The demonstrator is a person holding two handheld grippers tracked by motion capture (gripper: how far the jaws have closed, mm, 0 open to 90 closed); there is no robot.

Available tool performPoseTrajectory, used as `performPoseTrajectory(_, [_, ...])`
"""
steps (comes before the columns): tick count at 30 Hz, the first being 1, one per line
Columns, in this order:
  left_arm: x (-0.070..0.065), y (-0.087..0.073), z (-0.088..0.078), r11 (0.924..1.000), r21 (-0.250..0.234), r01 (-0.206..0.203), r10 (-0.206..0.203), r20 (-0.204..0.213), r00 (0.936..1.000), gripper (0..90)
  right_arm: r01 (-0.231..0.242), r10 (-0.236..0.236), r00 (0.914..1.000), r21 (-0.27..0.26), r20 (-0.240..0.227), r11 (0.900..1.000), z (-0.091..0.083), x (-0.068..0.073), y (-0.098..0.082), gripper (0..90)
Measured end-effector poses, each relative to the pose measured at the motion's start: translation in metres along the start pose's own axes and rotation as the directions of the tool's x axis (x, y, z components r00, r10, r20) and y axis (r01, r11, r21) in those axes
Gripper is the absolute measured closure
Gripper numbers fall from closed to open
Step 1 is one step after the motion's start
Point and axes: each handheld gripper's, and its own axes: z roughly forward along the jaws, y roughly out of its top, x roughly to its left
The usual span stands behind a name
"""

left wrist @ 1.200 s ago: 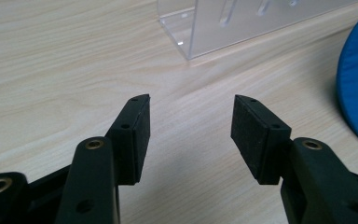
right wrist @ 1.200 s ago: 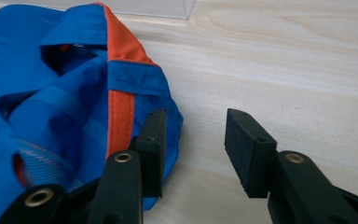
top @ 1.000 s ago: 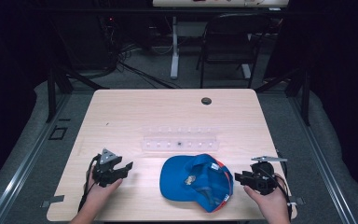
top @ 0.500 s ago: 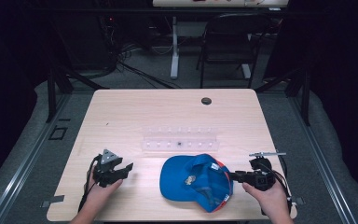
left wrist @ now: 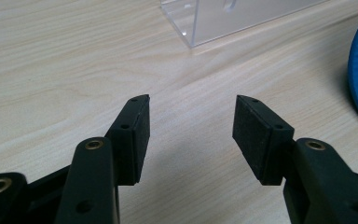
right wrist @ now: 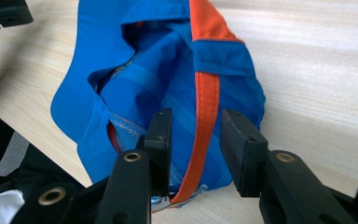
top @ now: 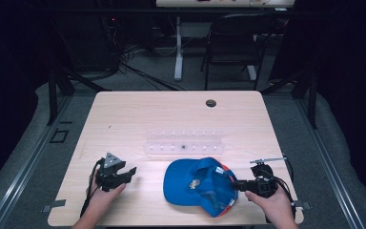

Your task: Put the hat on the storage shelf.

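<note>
Table layout unchanged; blue cap still upside down at the near edge, clear rack just behind it. Right hand-held gripper has moved left since the earlier frame: jaws now straddle the cap's orange-trimmed rim, part open, not clamped. Left hand-held gripper hasn't moved, jaws wide open, empty, low over bare wood beside the cap.
</note>
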Motion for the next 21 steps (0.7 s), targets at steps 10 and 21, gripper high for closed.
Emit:
performPoseTrajectory(10, [0.0,0.0,0.001,1.0,0.004,-0.001,0.001,0.0,1.0,47.1,-0.021,0.022,0.9996,0.041,-0.02,0.999,0.013,-0.003,-0.004,64.3])
performPoseTrajectory(21, [0.0,0.0,0.001,1.0,0.003,-0.001,0.001,0.0,1.0,47.1,-0.04,0.044,0.9958,0.051,-0.081,0.998,0.011,-0.001,-0.002,65.6])
